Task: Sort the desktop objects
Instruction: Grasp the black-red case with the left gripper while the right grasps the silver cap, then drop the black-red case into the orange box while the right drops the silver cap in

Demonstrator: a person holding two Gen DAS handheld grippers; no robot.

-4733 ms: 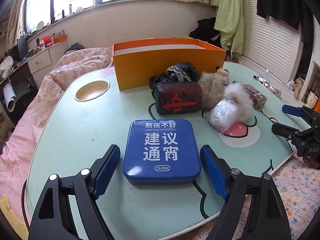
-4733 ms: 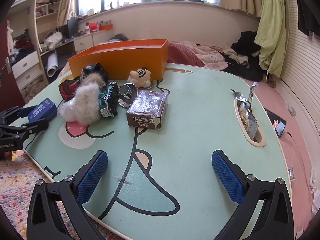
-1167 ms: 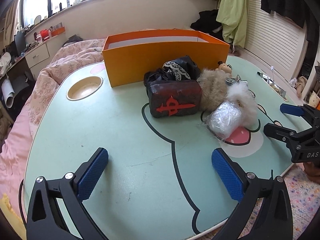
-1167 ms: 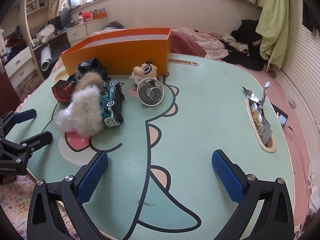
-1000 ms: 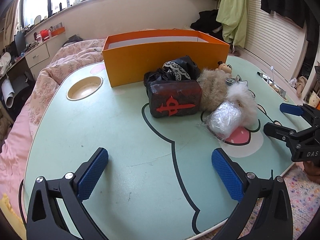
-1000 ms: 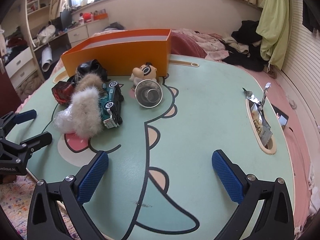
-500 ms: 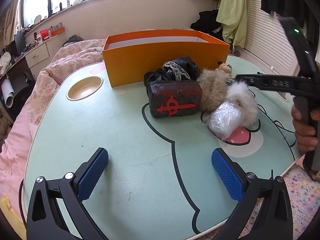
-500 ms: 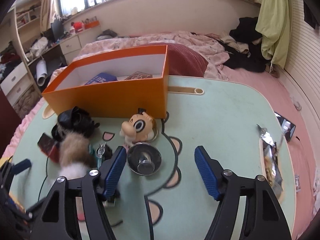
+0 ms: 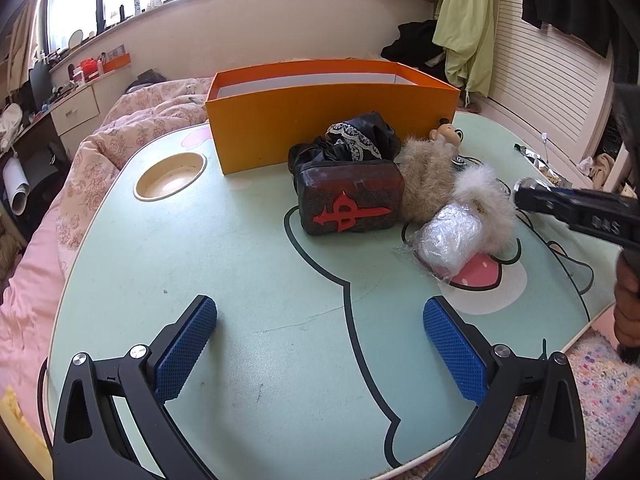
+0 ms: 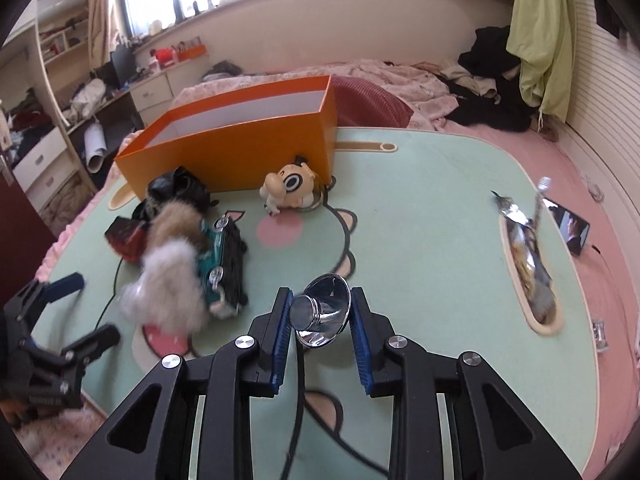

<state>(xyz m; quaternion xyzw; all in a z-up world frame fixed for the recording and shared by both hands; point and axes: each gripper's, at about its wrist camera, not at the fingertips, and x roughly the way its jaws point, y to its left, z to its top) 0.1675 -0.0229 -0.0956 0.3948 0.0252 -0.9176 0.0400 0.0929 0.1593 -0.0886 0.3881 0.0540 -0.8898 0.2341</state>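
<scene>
My right gripper [image 10: 320, 312] is shut on a shiny metal cup [image 10: 322, 316] and holds it above the green table [image 10: 420, 216]. My left gripper [image 9: 320, 332] is open and empty over the table's near edge. The orange box [image 9: 320, 112] stands at the back. In front of it lie a dark pouch with a red mark [image 9: 350, 202], black lace cloth [image 9: 352, 140], two fur pieces [image 9: 428, 168], a plastic-wrapped bundle [image 9: 448, 240], a green toy car [image 10: 222, 256] and a cartoon figurine [image 10: 290, 188].
A round cup recess [image 9: 170, 176] sits at the table's left. A slot at the right edge holds a foil snack bag [image 10: 524, 248]. A phone [image 10: 574, 228] lies on the pink bedding beyond. A bed surrounds the table.
My right gripper closed on the metal cup and lifted it off the table, pulling back toward the near side. My left gripper has not moved. The blue tin and card box are gone from the table.
</scene>
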